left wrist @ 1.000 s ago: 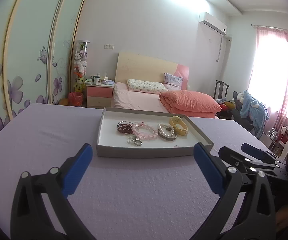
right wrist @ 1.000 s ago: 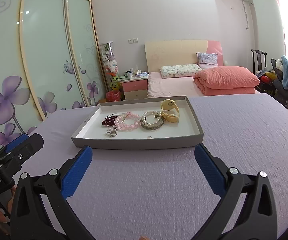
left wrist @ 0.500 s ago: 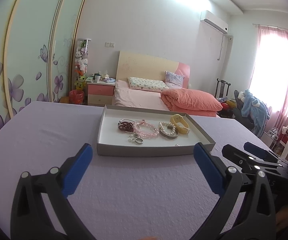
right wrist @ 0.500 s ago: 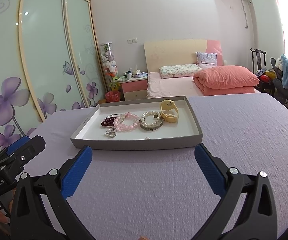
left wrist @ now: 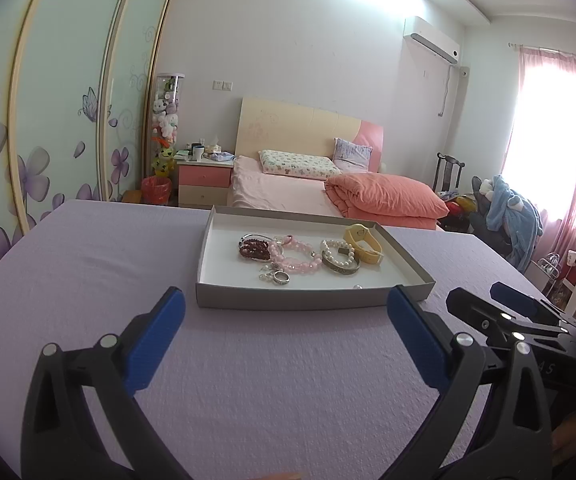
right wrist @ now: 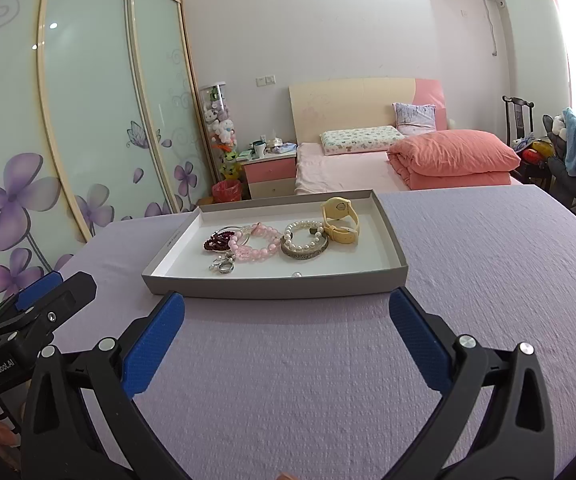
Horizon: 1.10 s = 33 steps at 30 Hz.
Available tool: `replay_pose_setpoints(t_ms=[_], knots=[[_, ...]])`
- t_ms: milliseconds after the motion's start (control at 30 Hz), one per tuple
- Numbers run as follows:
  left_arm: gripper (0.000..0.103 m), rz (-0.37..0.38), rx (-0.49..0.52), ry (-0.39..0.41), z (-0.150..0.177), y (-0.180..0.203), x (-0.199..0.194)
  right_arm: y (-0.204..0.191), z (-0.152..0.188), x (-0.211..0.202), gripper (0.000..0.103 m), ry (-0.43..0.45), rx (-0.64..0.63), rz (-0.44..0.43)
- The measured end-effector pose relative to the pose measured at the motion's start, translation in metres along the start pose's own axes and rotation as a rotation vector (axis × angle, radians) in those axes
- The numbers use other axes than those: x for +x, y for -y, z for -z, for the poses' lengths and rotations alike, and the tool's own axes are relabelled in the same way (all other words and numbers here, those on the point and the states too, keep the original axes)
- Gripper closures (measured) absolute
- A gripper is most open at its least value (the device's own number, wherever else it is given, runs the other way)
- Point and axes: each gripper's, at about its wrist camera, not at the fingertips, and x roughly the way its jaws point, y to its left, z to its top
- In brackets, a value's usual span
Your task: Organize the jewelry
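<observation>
A shallow grey tray [left wrist: 311, 300] [right wrist: 276, 286] with a white floor rests on the lilac-covered table. Inside lie a dark red bead bracelet [left wrist: 254, 249] [right wrist: 218, 241], a pink bead bracelet [left wrist: 295, 254] [right wrist: 256, 245], a pearl bracelet on a silver bangle [left wrist: 340, 258] [right wrist: 304, 242], a yellow watch [left wrist: 363, 242] [right wrist: 340, 220], a small ring [left wrist: 281, 277] [right wrist: 226, 267] and a loose pearl [right wrist: 295, 275]. My left gripper [left wrist: 286, 306] and right gripper [right wrist: 286, 304] both stand open just short of the tray's near wall, holding nothing.
The lilac tablecloth [left wrist: 268, 380] stretches around the tray on all sides. Beyond the table are a pink bed [left wrist: 327, 188], a nightstand [left wrist: 204, 180] and a wardrobe with sliding doors [right wrist: 68, 120]. Each view catches the other gripper at its side edge.
Both grippers have edged slightly closer to the tray and stay open. The jewelry has not moved.
</observation>
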Motion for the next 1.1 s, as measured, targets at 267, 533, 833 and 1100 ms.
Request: replay_pose_setpoints(t_ms=[267, 533, 833, 1100], knots=[[0.002, -0.003, 0.001, -0.005, 0.0010, 0.0005, 0.0010, -0.0004, -0.0002, 0.0004, 0.001, -0.001, 0.001, 0.000], [0.002, -0.002, 0.002, -0.009, 0.0017, 0.0007, 0.0014, -0.0007, -0.0001, 0.0002, 0.001, -0.001, 0.000, 0.000], [0.002, -0.005, 0.001, -0.017, 0.0025, 0.0006, 0.0052, -0.0011, -0.0001, 0.0002, 0.001, -0.001, -0.001, -0.001], [0.002, -0.004, 0.002, -0.020, 0.0037, 0.0001, 0.0055, -0.0010, -0.0002, 0.0000, 0.001, 0.000, 0.001, -0.001]])
